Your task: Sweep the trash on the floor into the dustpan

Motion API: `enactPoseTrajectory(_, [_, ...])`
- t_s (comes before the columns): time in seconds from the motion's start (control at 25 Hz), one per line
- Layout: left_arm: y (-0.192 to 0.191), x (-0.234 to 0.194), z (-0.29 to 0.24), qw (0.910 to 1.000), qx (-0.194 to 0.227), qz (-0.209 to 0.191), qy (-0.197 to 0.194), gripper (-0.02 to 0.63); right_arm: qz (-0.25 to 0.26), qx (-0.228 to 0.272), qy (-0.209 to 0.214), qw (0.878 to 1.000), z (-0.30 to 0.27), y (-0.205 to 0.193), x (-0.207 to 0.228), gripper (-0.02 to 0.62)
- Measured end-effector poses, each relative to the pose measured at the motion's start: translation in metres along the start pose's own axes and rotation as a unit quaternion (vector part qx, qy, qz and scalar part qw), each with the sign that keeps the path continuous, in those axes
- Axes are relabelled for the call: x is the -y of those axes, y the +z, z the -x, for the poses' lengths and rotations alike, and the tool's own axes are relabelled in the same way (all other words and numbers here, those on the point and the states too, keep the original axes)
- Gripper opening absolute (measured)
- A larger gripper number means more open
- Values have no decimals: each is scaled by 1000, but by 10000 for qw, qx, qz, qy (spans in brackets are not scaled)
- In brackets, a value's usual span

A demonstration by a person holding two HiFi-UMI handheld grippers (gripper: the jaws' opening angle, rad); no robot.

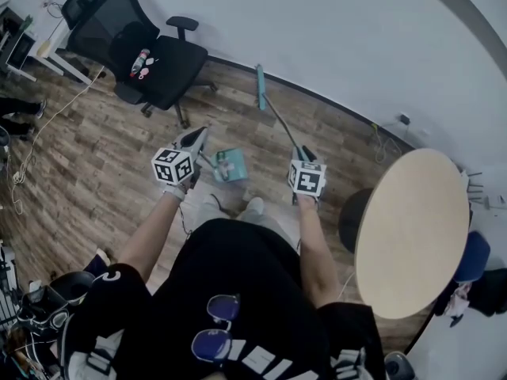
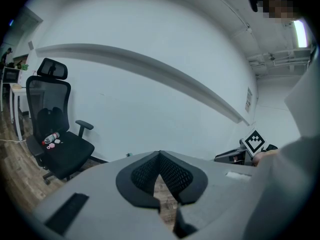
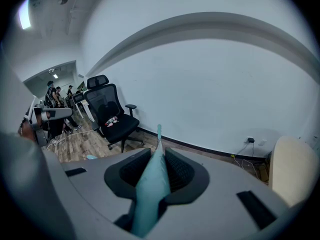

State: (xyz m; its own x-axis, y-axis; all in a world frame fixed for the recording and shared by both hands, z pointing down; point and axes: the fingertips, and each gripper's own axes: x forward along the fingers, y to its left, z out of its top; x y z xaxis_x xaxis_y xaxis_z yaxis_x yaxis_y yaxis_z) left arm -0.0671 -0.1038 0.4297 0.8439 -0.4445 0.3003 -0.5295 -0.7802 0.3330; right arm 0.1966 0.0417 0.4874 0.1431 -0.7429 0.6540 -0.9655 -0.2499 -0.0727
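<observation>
The person wears a black short-sleeved top (image 1: 238, 283) with white block print low on the front and sleeves; glasses (image 1: 212, 328) with bluish lenses hang at its chest; white gloves (image 1: 176, 191) cover the hands; the shoes (image 1: 253, 207) are pale grey; the left gripper (image 1: 196, 136) and right gripper (image 1: 302, 153) have smooth grey shells, black cross-hatched pads (image 2: 145, 174) and a white cube (image 1: 172, 165) of black square markers each.

Wood-plank floor (image 1: 95, 172), plain white wall (image 1: 333, 30), dark baseboard (image 3: 190, 144). Black mesh office chair (image 1: 150, 58) stands near the wall, far left. Round pale table (image 1: 412, 228) at right. Wall socket (image 1: 402, 119) with cables just past the table's far edge. Ceiling light (image 3: 24, 13) lit.
</observation>
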Motion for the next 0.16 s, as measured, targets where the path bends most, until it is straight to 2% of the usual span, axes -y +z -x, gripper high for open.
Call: enactPoseTrajectory(0.16, [2,-5,-5,10000,-22,6,21,-3,-59,-37,45,10000,-6,0,0,84])
